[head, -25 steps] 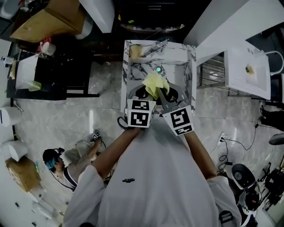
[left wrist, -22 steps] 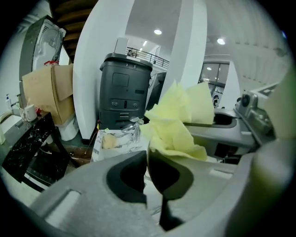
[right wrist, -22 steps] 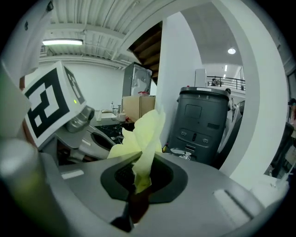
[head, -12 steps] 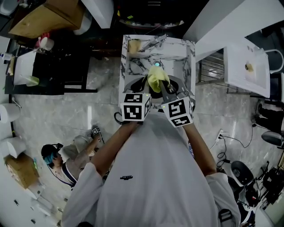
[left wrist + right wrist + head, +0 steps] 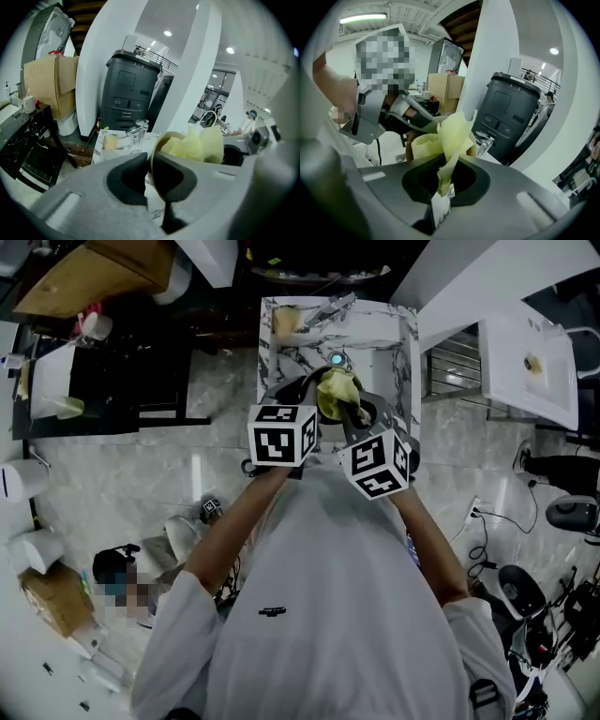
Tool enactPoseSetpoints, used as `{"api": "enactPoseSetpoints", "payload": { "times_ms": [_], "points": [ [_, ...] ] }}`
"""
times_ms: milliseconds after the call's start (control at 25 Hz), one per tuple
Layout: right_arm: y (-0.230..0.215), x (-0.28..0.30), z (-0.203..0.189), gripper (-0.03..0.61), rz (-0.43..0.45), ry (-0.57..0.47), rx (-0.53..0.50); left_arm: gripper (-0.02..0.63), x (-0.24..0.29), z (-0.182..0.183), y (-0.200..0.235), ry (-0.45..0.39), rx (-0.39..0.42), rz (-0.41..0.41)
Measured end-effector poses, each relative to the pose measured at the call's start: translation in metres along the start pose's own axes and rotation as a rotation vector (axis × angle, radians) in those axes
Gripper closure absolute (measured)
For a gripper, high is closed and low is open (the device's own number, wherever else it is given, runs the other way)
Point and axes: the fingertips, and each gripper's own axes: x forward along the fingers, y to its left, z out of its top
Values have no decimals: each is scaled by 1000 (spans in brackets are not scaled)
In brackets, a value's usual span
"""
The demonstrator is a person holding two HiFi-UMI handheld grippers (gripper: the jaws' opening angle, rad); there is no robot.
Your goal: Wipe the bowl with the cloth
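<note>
Wiping is under way, not finished, in my judgement. My left gripper point(image 5: 149, 164) has the bowl point(image 5: 408, 151) by its rim, lifted above the marble worktop point(image 5: 281, 362); the jaws are opening, though the rim stands between the pads and they look to be pressing on it. My right gripper point(image 5: 443, 187) is clamped on a fold of the yellow cloth point(image 5: 452, 133), whose bunched bulk sits inside the bowl against its inner wall. Whether the inner surface is clean cannot be told from here. Left to do, as I judge it: complete the pass around the inside, withdraw the cloth, set the bowl down — noting the left grip is loosening.
</note>
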Motion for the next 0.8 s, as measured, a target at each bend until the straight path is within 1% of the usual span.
{"api": "enactPoseSetpoints", "payload": {
  "times_ms": [240, 360, 520, 600, 680, 800],
  "points": [
    [6, 3, 10, 555, -1, 35, -69, 581, -1, 15, -6, -14, 14, -30],
    [9, 4, 14, 555, -1, 57, -148, 581, -2, 20, -9, -22, 32, -41],
    [20, 5, 18, 555, 34, 60, -270, 583, -3, 20, -14, -25, 51, -48],
    [18, 7, 20, 555, 33, 48, -282, 586, -4, 18, -15, -26, 65, -44],
    [11, 9, 24, 555, 16, 38, -270, 588, -5, 15, -16, -24, 77, -41],
    [3, 11, 26, 555, -8, 45, -270, 588, -7, 8, -18, -22, 86, -35]
  ]
}}
